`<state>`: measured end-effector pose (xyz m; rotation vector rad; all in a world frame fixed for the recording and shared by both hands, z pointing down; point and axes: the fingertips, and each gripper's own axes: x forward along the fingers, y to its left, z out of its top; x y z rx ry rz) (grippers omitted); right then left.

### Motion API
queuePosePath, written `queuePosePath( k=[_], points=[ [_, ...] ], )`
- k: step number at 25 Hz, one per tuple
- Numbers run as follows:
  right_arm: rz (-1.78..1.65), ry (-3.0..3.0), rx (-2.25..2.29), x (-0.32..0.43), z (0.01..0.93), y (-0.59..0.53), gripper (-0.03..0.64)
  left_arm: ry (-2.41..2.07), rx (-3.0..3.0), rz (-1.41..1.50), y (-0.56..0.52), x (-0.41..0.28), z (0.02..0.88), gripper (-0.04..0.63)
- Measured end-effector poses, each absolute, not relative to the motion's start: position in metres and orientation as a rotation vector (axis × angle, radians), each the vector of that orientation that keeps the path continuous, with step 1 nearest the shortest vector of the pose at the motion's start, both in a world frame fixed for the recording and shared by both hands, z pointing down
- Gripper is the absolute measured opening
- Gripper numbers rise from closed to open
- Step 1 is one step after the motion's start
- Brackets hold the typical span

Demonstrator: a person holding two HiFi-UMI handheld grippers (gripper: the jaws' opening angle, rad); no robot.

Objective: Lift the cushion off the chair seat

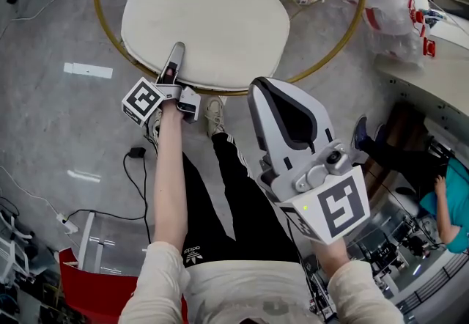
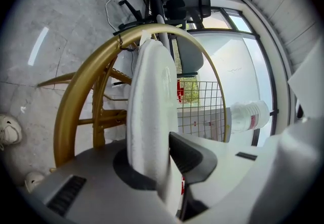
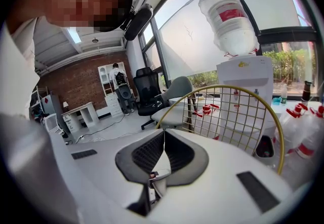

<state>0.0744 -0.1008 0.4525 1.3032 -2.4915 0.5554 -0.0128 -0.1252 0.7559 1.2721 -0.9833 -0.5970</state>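
— Where is the cushion?

— The off-white cushion [image 1: 205,18] lies on the seat of the chair [image 2: 76,97]. It fills most of the gold hoop [image 2: 104,56] that rings the seat.

— And the left gripper?

— The left gripper [image 1: 177,51] reaches onto the cushion's near edge, toward the left side in the head view. In the left gripper view its jaws stand narrow. The padded edge is squeezed between them, with a dark pad [image 2: 195,154] pressed into its face.

— Is that edge up off the seat?

— Hard to tell. From above the cushion looks flat, and the gripper's own camera sits too close to show what is under it.

— The right gripper?

— The right gripper [image 1: 261,88] is held in the air nearer the person, just beside the front of the hoop and apart from the cushion. Its jaws are together, tips touching, with nothing between them.

— What lies ahead of it?

— The chair's gold wire back [image 3: 228,111]. Behind that is a water dispenser [image 3: 240,73] with an upturned bottle [image 3: 228,15].

— Anything on the floor?

— A pale sneaker [image 1: 214,116], just in front of the hoop, between the two grippers.
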Motion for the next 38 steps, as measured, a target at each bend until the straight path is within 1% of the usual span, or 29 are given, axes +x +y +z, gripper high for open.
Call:
queuePosePath(
  k=[7, 14, 19, 23, 28, 33, 38],
  points=[
    [0.558, -2.509, 1.304, 0.073, 0.445, -0.103, 0.018, -0.963, 1.289, -0.639, -0.126, -0.012, 0.741, 0.063],
    [0.576, -2.531, 1.309, 0.071, 0.436, -0.106, 0.017, -0.884, 1.275, -0.757, -0.134, -0.006, 0.705, 0.052],
    [0.56, -2.567, 1.311, 0.064, 0.416, -0.11, 0.017, -0.902, 1.352, -0.709, -0.14, -0.009, 0.678, 0.048],
    [0.498, -2.609, 1.325, 0.06, 0.375, -0.117, 0.017, -0.933, 1.408, -0.665, -0.14, -0.018, 0.647, 0.046],
    [0.447, -2.655, 1.441, 0.07, 0.306, -0.13, 0.017, -0.916, 1.423, -0.683, -0.152, -0.023, 0.57, 0.044],
    [0.274, -2.681, 1.593, 0.086, 0.22, -0.136, 0.017, -0.935, 1.552, -0.731, -0.179, -0.034, 0.453, 0.044],
    [0.085, -2.752, 1.751, 0.101, 0.122, -0.138, 0.017, -0.923, 1.747, -0.802, -0.211, -0.041, 0.31, 0.043]
  ],
)
